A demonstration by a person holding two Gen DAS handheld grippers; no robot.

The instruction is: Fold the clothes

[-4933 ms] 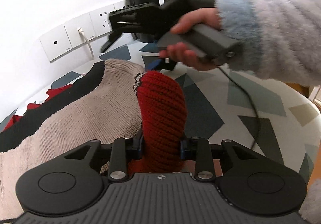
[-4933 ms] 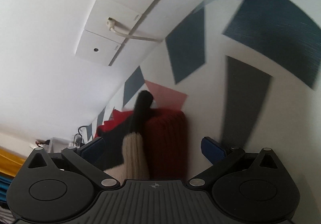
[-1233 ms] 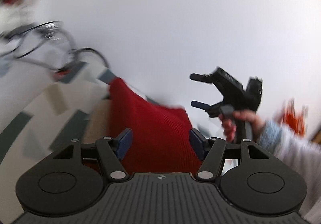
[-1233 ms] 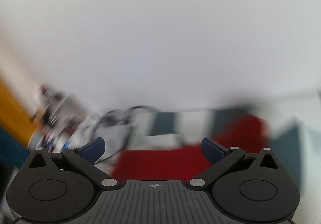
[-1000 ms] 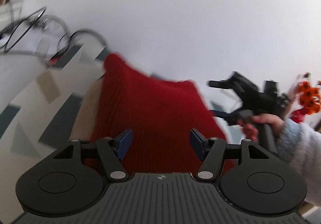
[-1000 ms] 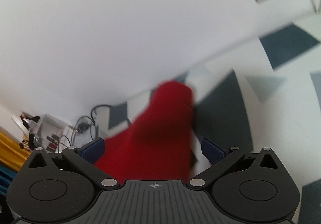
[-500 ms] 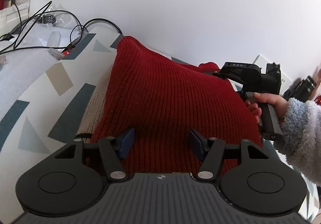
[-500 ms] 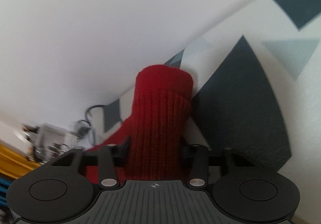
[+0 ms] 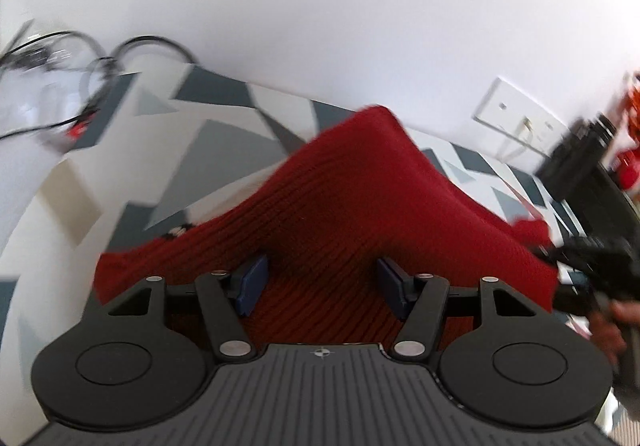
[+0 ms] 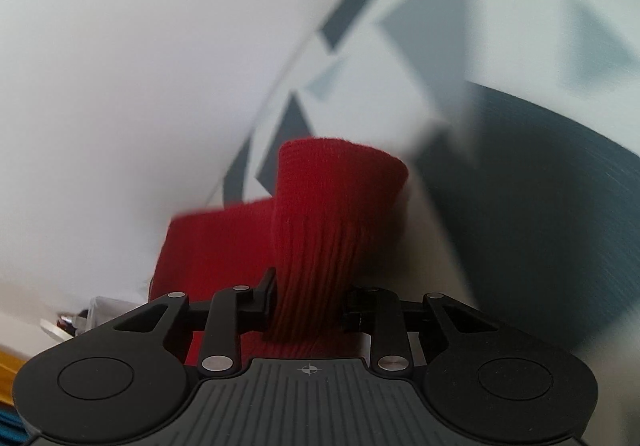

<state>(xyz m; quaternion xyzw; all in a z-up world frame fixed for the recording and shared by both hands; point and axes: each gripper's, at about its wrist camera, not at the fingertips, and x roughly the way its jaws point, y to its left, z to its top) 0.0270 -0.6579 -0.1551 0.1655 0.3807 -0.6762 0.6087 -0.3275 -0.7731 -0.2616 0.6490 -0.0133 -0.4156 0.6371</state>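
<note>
The red knitted sweater (image 9: 360, 214) lies partly lifted over a table (image 9: 224, 142) covered in a white cloth with grey and dark geometric shapes, close to a white wall (image 9: 320, 6). In the left wrist view it rises to a peak in the middle and slopes down toward both sides; a scrap of beige and black knit peeks out at its left edge.

The right gripper (image 10: 308, 298) is closing on a bunched fold of red knit — the fabric stands up in a thick ribbed roll between the pads, which press on it from both sides. The left gripper (image 9: 320, 282) has its blue pads standing apart over the red knit (whether they actually pinch a fold there, I cannot tell).

Farther out, black cables (image 9: 80, 58) loop at the table's far left, and white wall sockets (image 9: 516, 118) sit to the right. No writing is legible.
</note>
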